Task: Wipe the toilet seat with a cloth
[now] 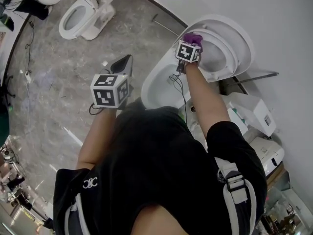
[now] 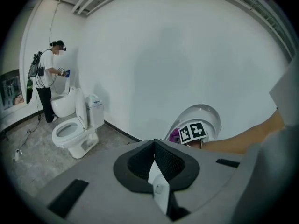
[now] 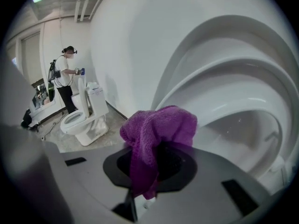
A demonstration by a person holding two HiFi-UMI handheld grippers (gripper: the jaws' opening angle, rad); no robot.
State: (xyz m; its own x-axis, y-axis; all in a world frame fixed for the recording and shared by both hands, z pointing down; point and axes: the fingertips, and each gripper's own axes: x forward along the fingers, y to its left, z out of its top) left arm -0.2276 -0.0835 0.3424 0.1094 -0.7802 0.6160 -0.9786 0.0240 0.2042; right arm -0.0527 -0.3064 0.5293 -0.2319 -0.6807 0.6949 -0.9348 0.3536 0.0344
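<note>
A white toilet stands by the wall with its seat (image 1: 229,52) and lid raised, and the bowl (image 1: 161,84) lies open below. My right gripper (image 1: 191,39) is shut on a purple cloth (image 1: 193,36) and holds it at the upper left edge of the raised seat. In the right gripper view the cloth (image 3: 159,129) bunches out of the right gripper (image 3: 156,164), close to the seat (image 3: 224,90). My left gripper (image 1: 122,62) hangs over the floor left of the bowl, shut and empty. In its own view the left gripper (image 2: 154,160) points toward the toilet lid (image 2: 205,118).
A second toilet (image 1: 80,16) stands at the far left, with cables on the grey floor near it. White boxes (image 1: 254,114) sit right of the toilet by the wall. Another person (image 2: 46,78) works at a third toilet far off.
</note>
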